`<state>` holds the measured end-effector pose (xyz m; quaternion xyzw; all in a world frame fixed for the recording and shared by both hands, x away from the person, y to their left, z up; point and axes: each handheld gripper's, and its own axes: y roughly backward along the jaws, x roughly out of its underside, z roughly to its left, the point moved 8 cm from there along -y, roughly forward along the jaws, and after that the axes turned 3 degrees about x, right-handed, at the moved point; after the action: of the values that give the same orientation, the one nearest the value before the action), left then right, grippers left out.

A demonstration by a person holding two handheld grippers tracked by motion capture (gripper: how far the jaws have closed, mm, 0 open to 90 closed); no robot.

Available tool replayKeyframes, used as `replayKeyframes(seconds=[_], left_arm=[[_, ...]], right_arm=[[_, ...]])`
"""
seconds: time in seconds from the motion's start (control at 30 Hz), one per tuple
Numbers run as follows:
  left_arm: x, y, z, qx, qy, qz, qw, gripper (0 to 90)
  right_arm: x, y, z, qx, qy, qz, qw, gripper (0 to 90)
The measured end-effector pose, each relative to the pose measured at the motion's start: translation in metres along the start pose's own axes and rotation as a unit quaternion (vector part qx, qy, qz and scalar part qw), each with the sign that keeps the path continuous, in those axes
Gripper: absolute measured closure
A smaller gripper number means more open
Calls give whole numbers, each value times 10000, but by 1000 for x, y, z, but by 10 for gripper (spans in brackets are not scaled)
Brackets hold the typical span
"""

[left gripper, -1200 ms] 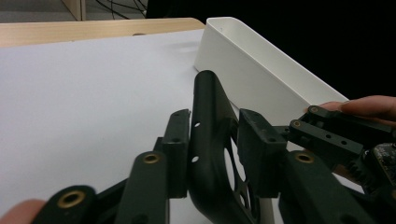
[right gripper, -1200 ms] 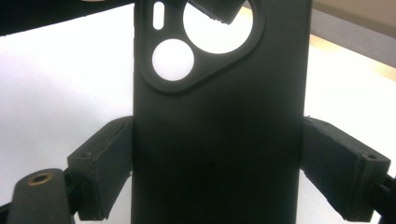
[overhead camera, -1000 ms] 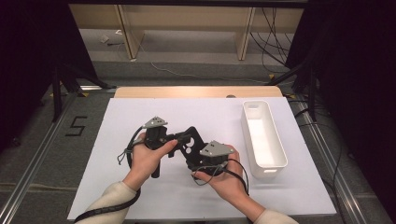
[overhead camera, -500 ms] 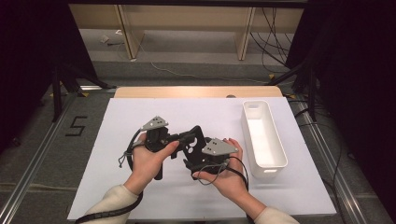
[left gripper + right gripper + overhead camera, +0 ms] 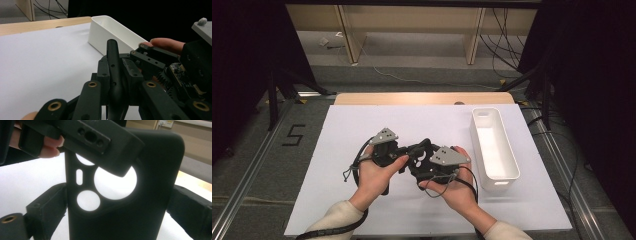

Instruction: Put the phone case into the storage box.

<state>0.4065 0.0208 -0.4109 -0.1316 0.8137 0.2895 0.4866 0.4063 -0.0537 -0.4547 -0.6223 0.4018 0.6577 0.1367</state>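
Clearly both grippers hold one thing: a black phone case with round camera cut-outs, lifted above the white sheet near the table's middle. The left gripper is clamped on the case's thin edge; the right gripper spans the case's width, its jaws wide apart at either side edge. To pass it cleanly, I'd keep one grip firm before loosening the other. The white bin waits just to the right.
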Motion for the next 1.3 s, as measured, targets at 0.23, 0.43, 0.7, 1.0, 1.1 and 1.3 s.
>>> replayKeyframes(seconds=[0.23,0.43,0.7,1.0,1.1,1.3], left_arm=[[-1,1,1,-2,-17,-9,10000,770],[-2,1,0,30,-21,-30,10000,768],[-11,3,0,75,-283,-339,9990,512],[-22,27,0,-75,-949,-799,9922,141],[-19,35,3,-86,-1012,-827,9914,52],[-8,50,12,-122,-973,-887,9912,0]], right_arm=[[-1,0,1,9,-36,-52,10000,128],[-2,1,0,64,-48,-80,9999,140],[-5,2,-2,73,-172,-78,9998,149],[-10,4,-18,200,-287,-115,9993,152],[-13,6,-23,258,-315,-154,9991,152],[-21,10,-35,368,-402,-263,9982,154]])
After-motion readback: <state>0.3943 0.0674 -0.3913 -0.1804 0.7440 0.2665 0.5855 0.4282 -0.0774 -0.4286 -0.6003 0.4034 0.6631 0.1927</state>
